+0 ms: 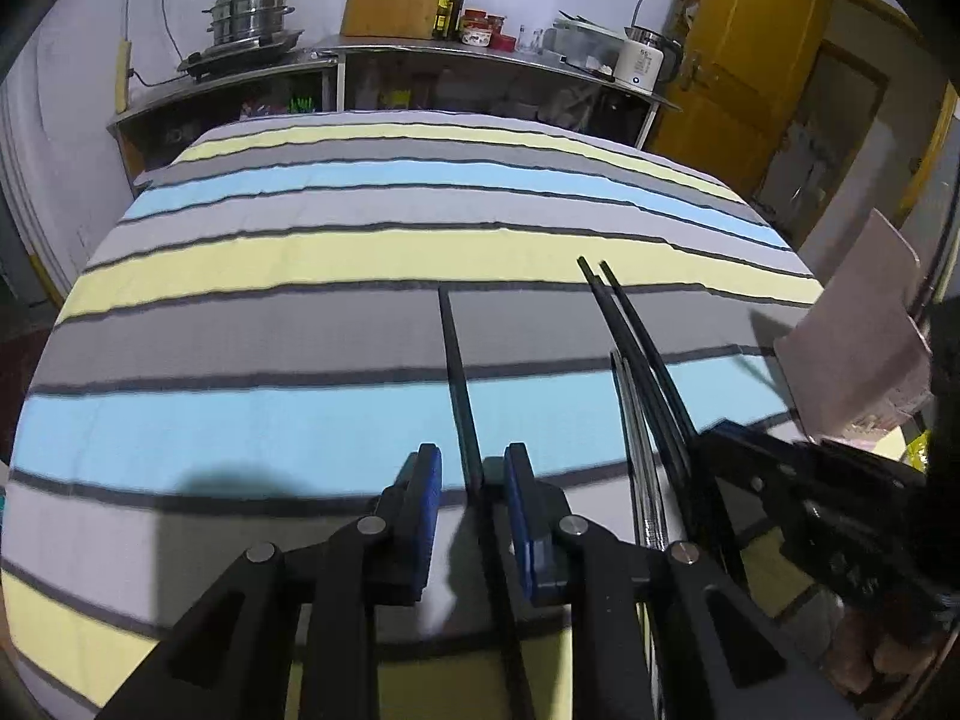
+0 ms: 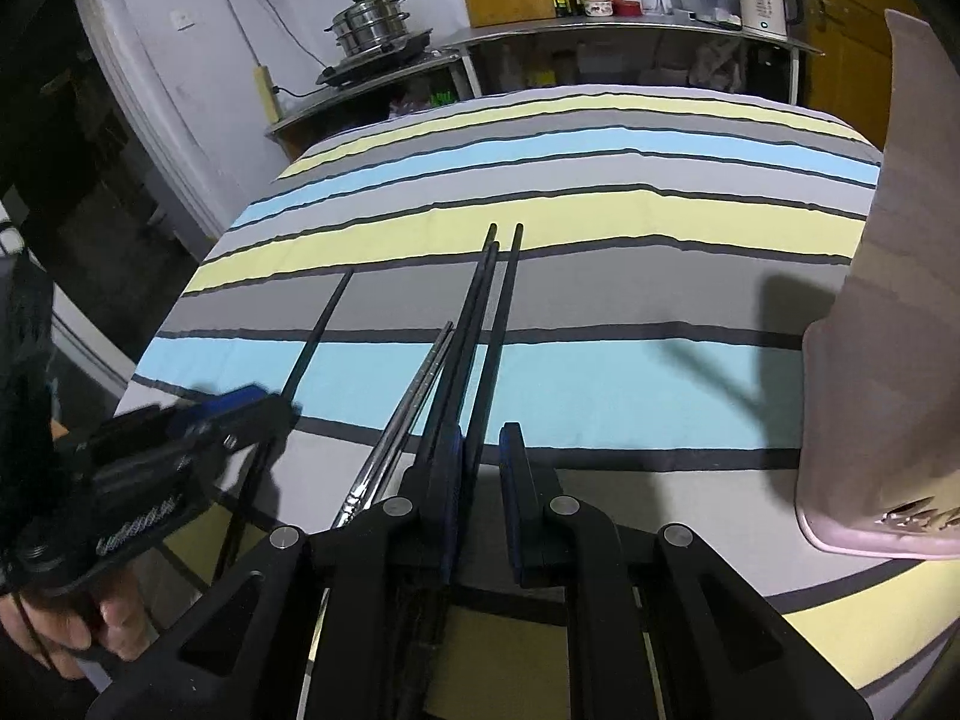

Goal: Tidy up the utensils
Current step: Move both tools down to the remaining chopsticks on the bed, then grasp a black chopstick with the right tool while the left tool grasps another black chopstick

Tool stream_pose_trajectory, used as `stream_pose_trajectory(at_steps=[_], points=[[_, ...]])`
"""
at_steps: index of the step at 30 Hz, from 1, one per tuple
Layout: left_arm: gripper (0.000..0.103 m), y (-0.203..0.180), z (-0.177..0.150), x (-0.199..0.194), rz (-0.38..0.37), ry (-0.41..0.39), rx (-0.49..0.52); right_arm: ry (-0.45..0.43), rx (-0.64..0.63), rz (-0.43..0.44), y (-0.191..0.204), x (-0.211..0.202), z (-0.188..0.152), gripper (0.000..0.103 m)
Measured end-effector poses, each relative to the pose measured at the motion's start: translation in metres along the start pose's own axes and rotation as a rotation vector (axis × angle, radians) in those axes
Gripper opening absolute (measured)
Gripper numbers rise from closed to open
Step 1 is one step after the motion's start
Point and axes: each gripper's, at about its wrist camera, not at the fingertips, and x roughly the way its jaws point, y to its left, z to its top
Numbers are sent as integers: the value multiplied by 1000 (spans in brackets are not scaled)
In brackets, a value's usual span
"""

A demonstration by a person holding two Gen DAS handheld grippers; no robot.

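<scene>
A single black chopstick (image 1: pixel 456 372) lies on the striped cloth, running between my left gripper's (image 1: pixel 471 468) open blue pads without being pinched; it also shows in the right wrist view (image 2: pixel 318 330). A bundle of black chopsticks (image 2: pixel 489 324) and a pair of silver metal chopsticks (image 2: pixel 414 402) lie to its right. My right gripper (image 2: pixel 480 450) is open, and one black chopstick of the bundle runs between its pads. The bundle (image 1: pixel 636 336) and the right gripper (image 1: pixel 780 480) show at the right of the left wrist view.
A pink utensil holder (image 2: pixel 882 330) stands on the right of the table (image 2: pixel 600 180); it also shows in the left wrist view (image 1: pixel 858 336). A steel counter (image 1: pixel 420 54) with a steamer pot, bottles, a cutting board and a kettle stands behind. A yellow door (image 1: pixel 750 60) is at right.
</scene>
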Motion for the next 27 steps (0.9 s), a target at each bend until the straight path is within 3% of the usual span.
stream_pose_trajectory(at_steps=[15, 18, 21, 27], points=[[21, 2, 15, 15, 13, -17, 13, 17, -14, -55, 1, 21, 28, 12], [14, -1, 16, 17, 46, -30, 38, 7, -31, -64, 2, 26, 32, 9], [8, 1, 13, 16, 51, -40, 34, 1, -23, -62, 1, 23, 28, 8], [6, 9, -7, -2, 15, -46, -1, -3, -7, -58, 0, 3, 3, 6]])
